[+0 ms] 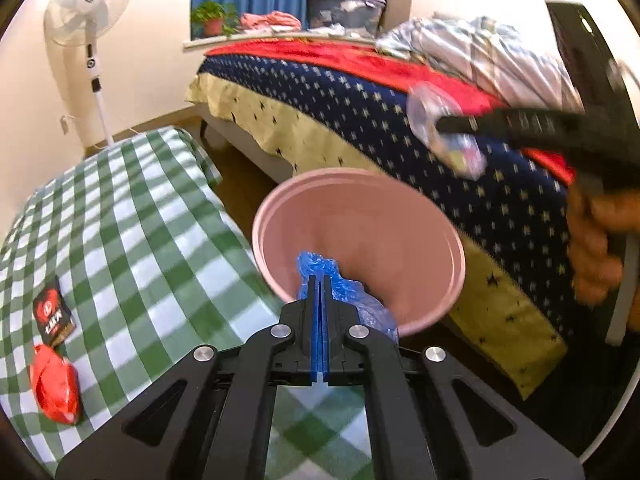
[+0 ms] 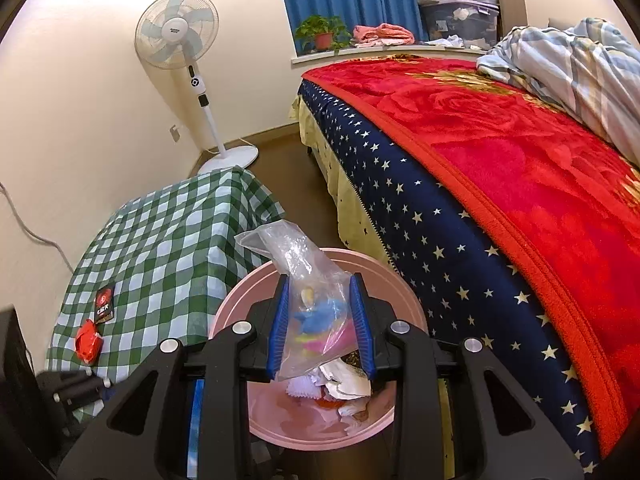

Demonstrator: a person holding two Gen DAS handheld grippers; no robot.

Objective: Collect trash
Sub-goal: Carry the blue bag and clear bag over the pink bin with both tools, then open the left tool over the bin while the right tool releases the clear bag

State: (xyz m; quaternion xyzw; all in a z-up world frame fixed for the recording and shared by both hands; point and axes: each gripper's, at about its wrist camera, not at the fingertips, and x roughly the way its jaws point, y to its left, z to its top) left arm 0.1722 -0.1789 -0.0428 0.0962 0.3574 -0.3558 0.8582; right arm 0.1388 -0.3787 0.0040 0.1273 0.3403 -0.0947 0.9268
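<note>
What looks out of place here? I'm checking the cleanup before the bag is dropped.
Two pieces of trash remain on the green checkered table: a crumpled red wrapper and a small black packet. The clear plastic bag sits between the right gripper fingers, above the pink bin.
</note>
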